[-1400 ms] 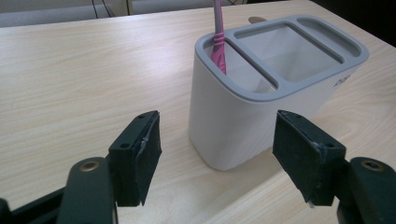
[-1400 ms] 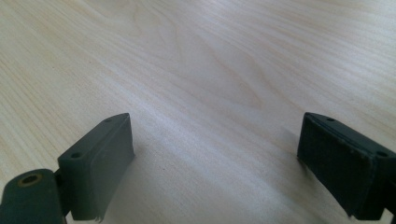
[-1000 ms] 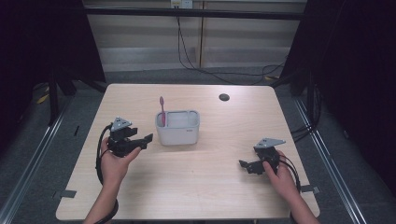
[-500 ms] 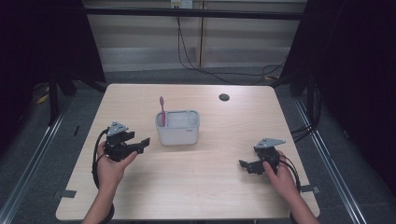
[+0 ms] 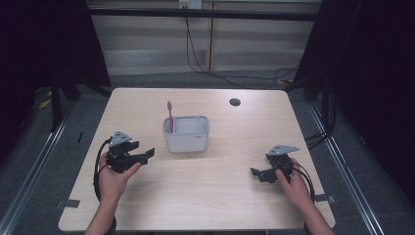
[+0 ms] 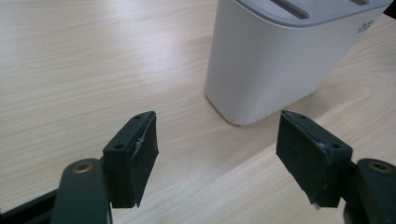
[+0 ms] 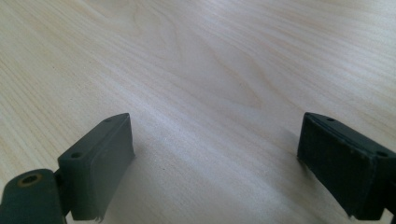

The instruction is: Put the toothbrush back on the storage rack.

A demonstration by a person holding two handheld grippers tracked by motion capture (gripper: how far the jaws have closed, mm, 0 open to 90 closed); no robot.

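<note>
Pink toothbrush (image 5: 170, 113) already stands in the white holder (image 5: 186, 134) mid-counter (image 5: 210, 196). Left tongs (image 5: 147, 154) hover beside the holder, spread wide and empty; right tongs (image 5: 255, 172) well apart, also wide, empty. Looks basically done.

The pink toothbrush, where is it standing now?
In the high view, the pink toothbrush stands upright in the left slot of the white holder at the table's middle, beyond the left gripper.

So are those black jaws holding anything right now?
No. The left gripper and right gripper both stand open and empty. The pink toothbrush stands in the white holder, untouched.
</note>
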